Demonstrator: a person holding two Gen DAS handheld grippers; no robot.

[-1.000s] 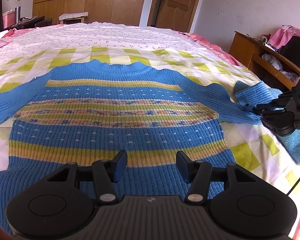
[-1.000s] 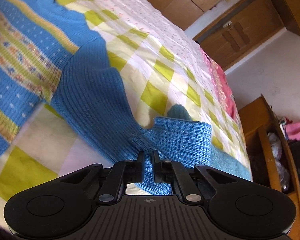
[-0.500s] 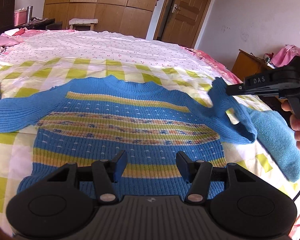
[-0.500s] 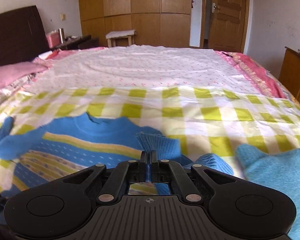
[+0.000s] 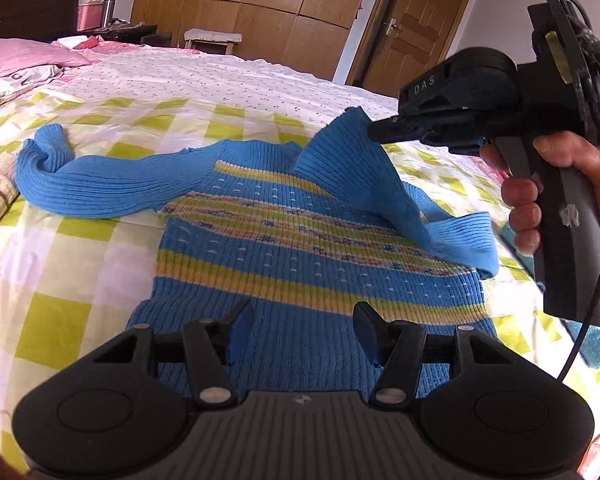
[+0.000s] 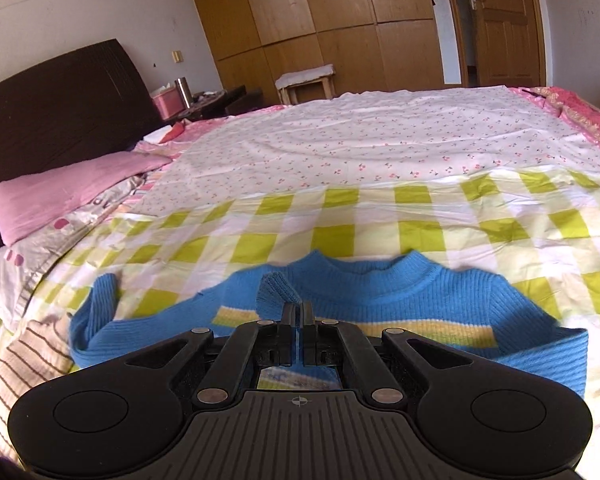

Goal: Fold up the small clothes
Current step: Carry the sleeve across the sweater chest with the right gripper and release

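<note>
A small blue ribbed-knit sweater with yellow and patterned bands (image 5: pixel 284 248) lies front-up on a bed covered by a yellow-and-white checked sheet (image 5: pixel 72 264), its hem nearest the left wrist camera and its round collar toward the far side. The black right gripper (image 5: pixel 374 133), gripped by a person's hand (image 5: pixel 556 188), has its jaws pinched tight on the sweater's right sleeve (image 5: pixel 364 184) — the cuff end is lifted clear of the bed and drawn over the chest, the rest of the sleeve draping down in a fold to the sweater's side. In the right wrist view the cuff pokes up from between the closed tips of that gripper (image 6: pixel 297 312). The black left gripper (image 5: pixel 302 334) hovers over the sweater's hem with its jaws about half apart and nothing between them. The other sleeve (image 5: pixel 100 188) lies stretched out flat on the sheet, its end curled. A pale blue fuzzy garment (image 5: pixel 592 340) sits at the bed's edge beside the sweater — partly hidden behind the right gripper's handle.
</note>
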